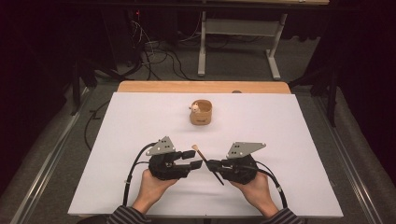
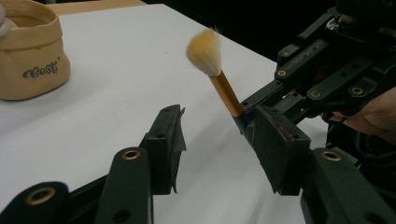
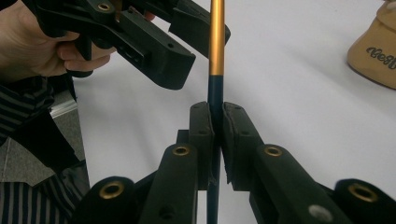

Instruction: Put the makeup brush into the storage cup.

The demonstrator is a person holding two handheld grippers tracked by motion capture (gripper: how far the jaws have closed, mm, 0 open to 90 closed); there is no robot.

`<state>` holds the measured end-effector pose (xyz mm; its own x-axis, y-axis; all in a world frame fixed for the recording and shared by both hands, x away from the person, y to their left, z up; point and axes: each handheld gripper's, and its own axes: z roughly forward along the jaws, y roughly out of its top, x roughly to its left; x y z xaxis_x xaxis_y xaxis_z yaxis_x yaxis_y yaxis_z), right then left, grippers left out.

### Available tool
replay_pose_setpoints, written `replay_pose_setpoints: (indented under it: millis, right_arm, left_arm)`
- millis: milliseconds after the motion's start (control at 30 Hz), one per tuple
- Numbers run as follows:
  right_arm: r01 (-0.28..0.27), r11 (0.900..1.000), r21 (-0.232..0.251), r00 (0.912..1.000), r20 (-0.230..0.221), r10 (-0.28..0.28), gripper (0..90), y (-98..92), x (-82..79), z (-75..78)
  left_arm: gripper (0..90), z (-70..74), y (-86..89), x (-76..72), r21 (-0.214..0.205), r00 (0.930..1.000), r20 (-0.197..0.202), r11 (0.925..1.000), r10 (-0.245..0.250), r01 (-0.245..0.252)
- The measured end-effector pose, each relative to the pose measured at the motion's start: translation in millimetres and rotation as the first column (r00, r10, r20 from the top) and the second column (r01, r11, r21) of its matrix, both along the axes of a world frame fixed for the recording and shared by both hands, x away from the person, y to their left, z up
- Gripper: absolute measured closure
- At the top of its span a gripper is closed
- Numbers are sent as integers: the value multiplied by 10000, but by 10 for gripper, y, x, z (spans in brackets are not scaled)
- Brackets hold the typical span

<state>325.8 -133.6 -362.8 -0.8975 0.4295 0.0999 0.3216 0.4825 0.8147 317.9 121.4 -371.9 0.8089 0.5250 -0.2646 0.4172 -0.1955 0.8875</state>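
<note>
Two grippers: both low centre of the high view, tips facing each other over the white tabletop.
Task thing: slim makeup brush w/ cream bristle tuft, gold metal ferrule, dark handle; held off the table between the two grippers, bristles toward upper left, handle end lower right in the high view.
Right gripper: jaws clenched on the dark handle just below the gold section; in the right gripper view the handle runs straight up btwn both pads.
Left gripper: jaws part-way apart, grasping nothing yet; in the left gripper view the brush stands past the right-hand jaw, upper centre of frame, not btwn the pads. Can't tell if that jaw touches the handle.
Pouch: small tan fabric pouch w/ rolled rim and dark script lettering, upper centre of the high view, well apart from both grippers; small pale object at its rim, too small to tell what.
Risk 1: left jaws shut off-line, so one pad knocks the handle sideways; brush pivots in the right grip, which is narrow.
Risk 2: if the right lets go before the left has a firm hold, brush drops to the table, prob. rolls.
Risk 3: left pinches the ferrule or bristles instead of the handle; smooth metal slips, tuft gets crushed.
Risk 4: the grippers' links are crowded close; a small twist could make them collide and jolt the brush.
Judgement: looks like a handover just before the take; alignment is the weak pt.
</note>
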Motion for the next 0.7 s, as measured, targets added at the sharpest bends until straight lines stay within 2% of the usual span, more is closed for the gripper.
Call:
replay_pose_setpoints:
  millis: [367, 700]
  right_arm:
    - [-68, 9999, -84, 10000, 37, 68, 852, 66, -22, -15]
    - [-155, 9998, -152, 9998, 159, 157, 853, 104, -41, -23]
  left_arm:
    - [606, -13, -19, 0, -81, 9997, -179, 9998, -186, 184]
    - [680, -23, -20, 3, -321, 9992, -291, 9991, -285, 276]
